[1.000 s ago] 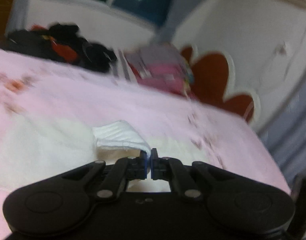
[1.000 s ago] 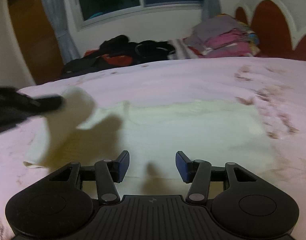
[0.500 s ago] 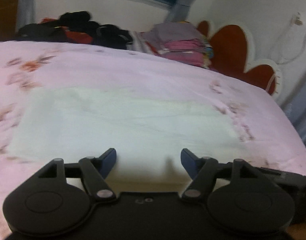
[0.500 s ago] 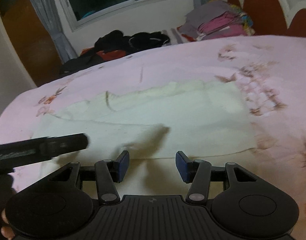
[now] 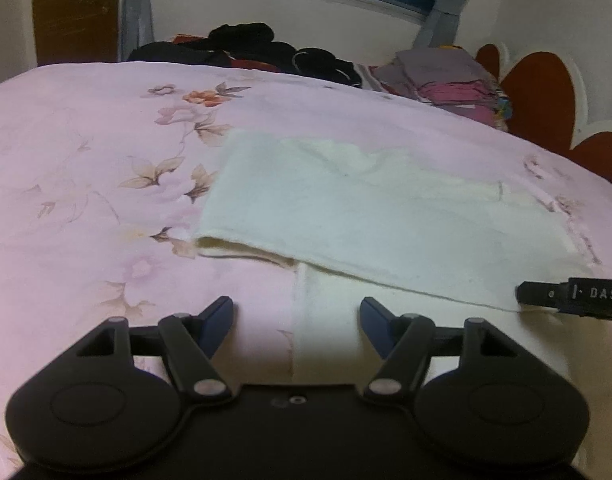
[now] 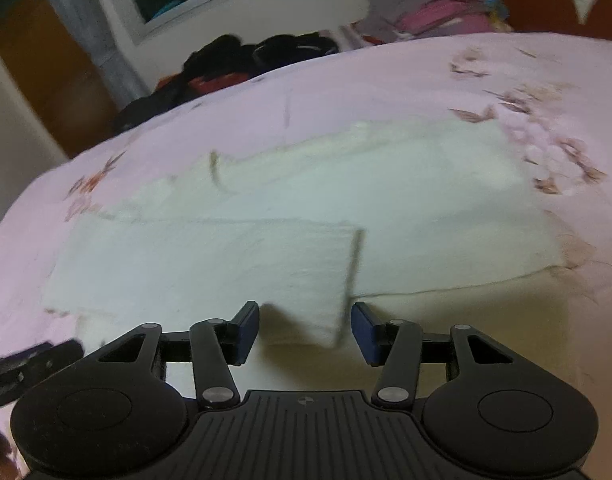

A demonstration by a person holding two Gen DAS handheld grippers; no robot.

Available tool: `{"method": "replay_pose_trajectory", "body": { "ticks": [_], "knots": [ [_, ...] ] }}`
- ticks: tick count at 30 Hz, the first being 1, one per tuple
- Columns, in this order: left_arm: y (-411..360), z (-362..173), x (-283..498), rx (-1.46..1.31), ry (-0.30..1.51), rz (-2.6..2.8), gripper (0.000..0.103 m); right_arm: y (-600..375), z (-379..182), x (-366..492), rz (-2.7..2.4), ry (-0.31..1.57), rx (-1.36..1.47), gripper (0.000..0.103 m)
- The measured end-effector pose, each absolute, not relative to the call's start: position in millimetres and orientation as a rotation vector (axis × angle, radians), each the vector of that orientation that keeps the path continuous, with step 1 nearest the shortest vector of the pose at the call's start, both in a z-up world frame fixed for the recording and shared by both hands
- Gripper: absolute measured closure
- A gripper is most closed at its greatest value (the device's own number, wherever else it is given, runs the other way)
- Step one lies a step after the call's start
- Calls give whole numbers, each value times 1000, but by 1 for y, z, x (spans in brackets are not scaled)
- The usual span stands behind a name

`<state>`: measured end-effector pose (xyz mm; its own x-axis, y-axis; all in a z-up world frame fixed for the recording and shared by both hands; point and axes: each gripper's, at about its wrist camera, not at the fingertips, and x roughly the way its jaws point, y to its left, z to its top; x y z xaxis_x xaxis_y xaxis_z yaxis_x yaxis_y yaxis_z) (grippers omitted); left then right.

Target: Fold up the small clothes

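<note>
The left hand-held gripper (image 5: 296, 312) is matte black, with two rounded lobes each bearing a shallow round disc, angled link arms pinned by silver screw heads, and dark blue pads on its fingertips (image 5: 220, 314). The right hand-held gripper (image 6: 304, 326) has the same black lobes, triangular cut-outs in its links, silver pins and blue pads (image 6: 364, 332), but its middle plate is ribbed with fine grooves (the left one's is smooth). White lettering reading "DAS" marks the black side of the right one where it shows at the edge of the left wrist view.
</note>
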<state>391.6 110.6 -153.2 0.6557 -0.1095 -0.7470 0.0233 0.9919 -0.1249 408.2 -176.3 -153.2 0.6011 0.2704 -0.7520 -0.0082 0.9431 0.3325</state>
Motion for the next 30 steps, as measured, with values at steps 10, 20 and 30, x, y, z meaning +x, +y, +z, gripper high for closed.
{"method": "replay_pose_trajectory", "body": {
  "ticks": [10, 20, 30],
  "knots": [
    [107, -163, 401, -46, 837, -26, 35, -177, -117, 403, 191, 777, 180, 97],
    [98, -160, 421, -18, 769, -19, 57, -234, -103, 416, 126, 749, 99, 97],
    [86, -162, 415, 38, 737, -61, 93, -278, -152, 422, 28, 870, 126, 97]
  ]
}}
